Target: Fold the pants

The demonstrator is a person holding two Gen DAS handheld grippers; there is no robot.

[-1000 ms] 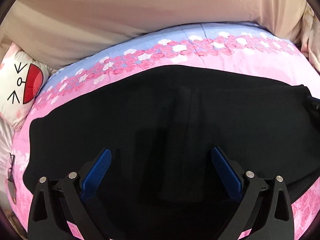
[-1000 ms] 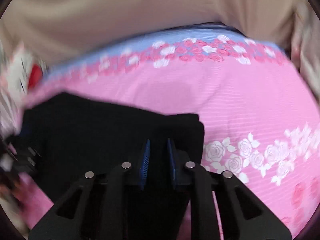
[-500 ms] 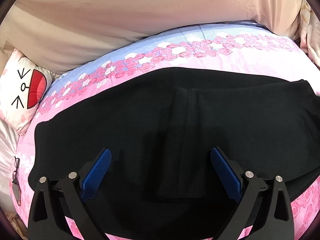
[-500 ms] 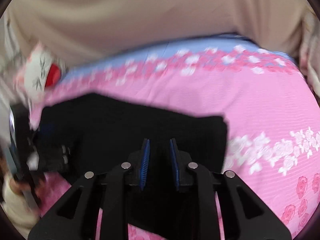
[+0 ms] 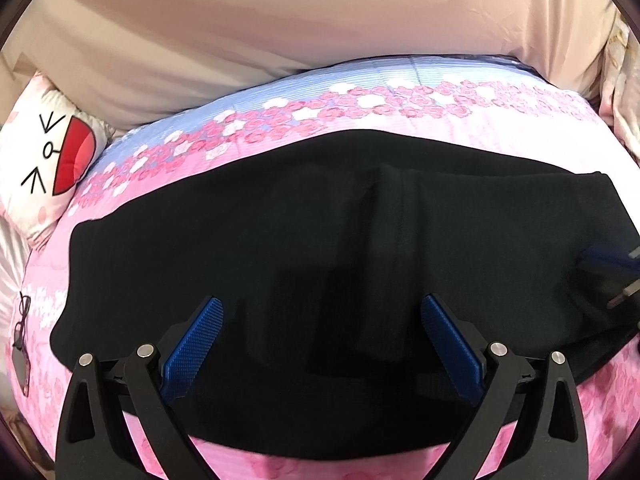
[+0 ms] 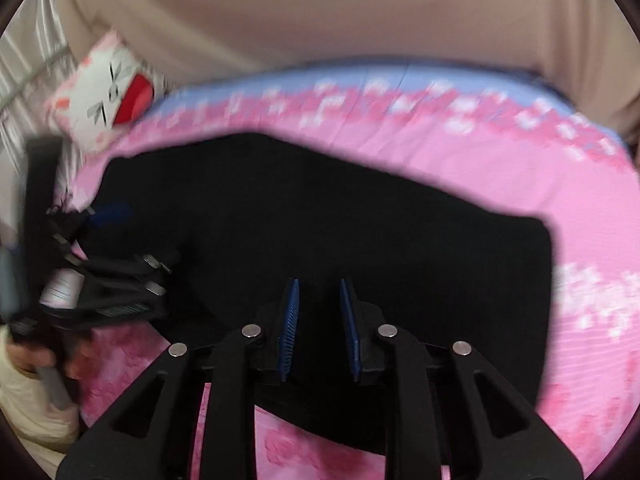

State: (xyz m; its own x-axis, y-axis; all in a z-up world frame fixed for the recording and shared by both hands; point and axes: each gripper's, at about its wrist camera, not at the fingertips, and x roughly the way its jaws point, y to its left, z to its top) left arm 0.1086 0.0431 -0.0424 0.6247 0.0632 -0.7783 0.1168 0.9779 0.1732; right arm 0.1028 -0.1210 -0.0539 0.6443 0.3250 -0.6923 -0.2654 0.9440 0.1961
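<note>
Black pants (image 5: 320, 232) lie folded lengthwise across a pink floral bedspread (image 5: 400, 120), with a seam running down the middle. My left gripper (image 5: 320, 332) is open wide and empty, hovering over the near edge of the pants. My right gripper (image 6: 319, 312) has its jaws close together with a narrow gap over the pants' (image 6: 320, 216) right part; the view is blurred and I cannot tell if cloth is pinched. The right gripper also shows at the right edge of the left wrist view (image 5: 608, 268). The left gripper shows at the left of the right wrist view (image 6: 116, 280).
A white cartoon-face pillow (image 5: 52, 160) sits at the bed's left end. A beige headboard or wall (image 5: 320, 20) runs behind the bed. A pair of glasses (image 5: 22, 316) lies on the bedspread at the far left.
The right gripper has swung left over the pants, bringing the pillow and left gripper into its view. The left gripper has stayed open and nearly still.
</note>
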